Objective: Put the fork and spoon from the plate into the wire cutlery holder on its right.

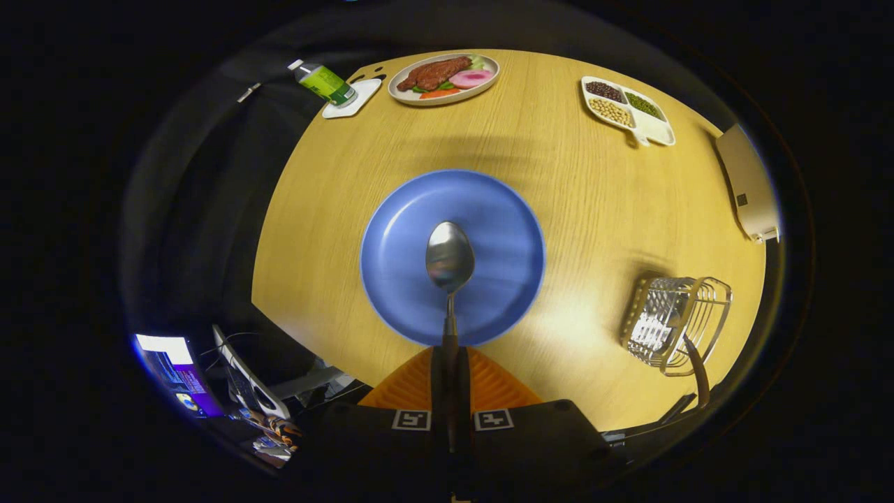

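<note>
My gripper (450,363) is shut on the dark handle of a metal spoon (450,262), whose bowl sticks out ahead of the fingers and hangs above a round blue plate (398,230). The plate lies on the wooden table below and looks bare. To the right of the plate stands the wire cutlery holder (670,321). A dark handle (697,370) juts out of it, most likely the fork's.
A plate of meat and vegetables (444,77) sits at the table's far side, with a green bottle (325,84) on a white coaster to its left. A white divided dish of beans (626,109) lies far right. A tan box (747,181) rests at the right edge.
</note>
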`<state>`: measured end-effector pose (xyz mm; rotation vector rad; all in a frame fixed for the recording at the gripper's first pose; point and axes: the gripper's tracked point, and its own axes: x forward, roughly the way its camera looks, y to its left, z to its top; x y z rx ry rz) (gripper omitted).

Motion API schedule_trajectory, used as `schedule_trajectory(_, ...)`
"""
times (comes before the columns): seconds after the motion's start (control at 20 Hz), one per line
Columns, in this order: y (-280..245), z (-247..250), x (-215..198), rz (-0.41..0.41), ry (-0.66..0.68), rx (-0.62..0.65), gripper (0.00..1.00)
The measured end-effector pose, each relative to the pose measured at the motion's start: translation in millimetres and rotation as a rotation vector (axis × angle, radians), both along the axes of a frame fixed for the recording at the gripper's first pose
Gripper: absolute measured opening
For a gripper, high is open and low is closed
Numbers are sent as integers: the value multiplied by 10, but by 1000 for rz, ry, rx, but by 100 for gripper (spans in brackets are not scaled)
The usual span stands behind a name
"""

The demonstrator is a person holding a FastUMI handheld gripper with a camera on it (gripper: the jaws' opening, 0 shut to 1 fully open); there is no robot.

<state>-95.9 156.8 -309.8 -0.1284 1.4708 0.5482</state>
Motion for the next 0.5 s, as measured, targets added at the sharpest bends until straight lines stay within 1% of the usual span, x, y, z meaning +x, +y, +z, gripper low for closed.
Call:
schedule_trajectory(0.25,-611,490,103,7,-22,-10,8)
schedule_trajectory(0.4,-1080,680,162,12,-27,-57,8)
schedule_trajectory(0.5,-1374,720,202,8,-27,-99,8)
